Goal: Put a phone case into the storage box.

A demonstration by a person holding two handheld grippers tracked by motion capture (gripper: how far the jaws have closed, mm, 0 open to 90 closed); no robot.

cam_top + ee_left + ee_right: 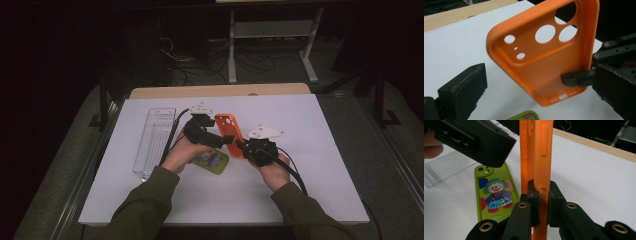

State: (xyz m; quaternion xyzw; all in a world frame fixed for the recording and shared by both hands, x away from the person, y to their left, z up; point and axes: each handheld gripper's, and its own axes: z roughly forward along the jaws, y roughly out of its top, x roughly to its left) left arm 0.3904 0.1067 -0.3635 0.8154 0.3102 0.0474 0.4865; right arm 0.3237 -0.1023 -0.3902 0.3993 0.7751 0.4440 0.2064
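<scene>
Right gripper: nearest the person; jaws pinched tight on the side wall of the orange case, low down near its bottom end.
Green case: flat on the table close in, clown print facing up, partly under the left hand; untouched.
Left gripper: jaws wide apart, nothing between the pads; it hangs just beside the orange case, one jaw on each side of the case's open face in the left gripper view.
Orange case: held up off the white table top, standing on end, camera holes uppermost, between the two grippers.
Handling, orange case: likely light, soft and rubbery; the thin walls should flex under a pinch, and the matte skin looks grippy, not fragile.
Where to grip: a long side wall or a corner, opposite the right gripper's hold; the flat back would bow.
Clear tray: farther left, lying flat, apart from both cases.
</scene>
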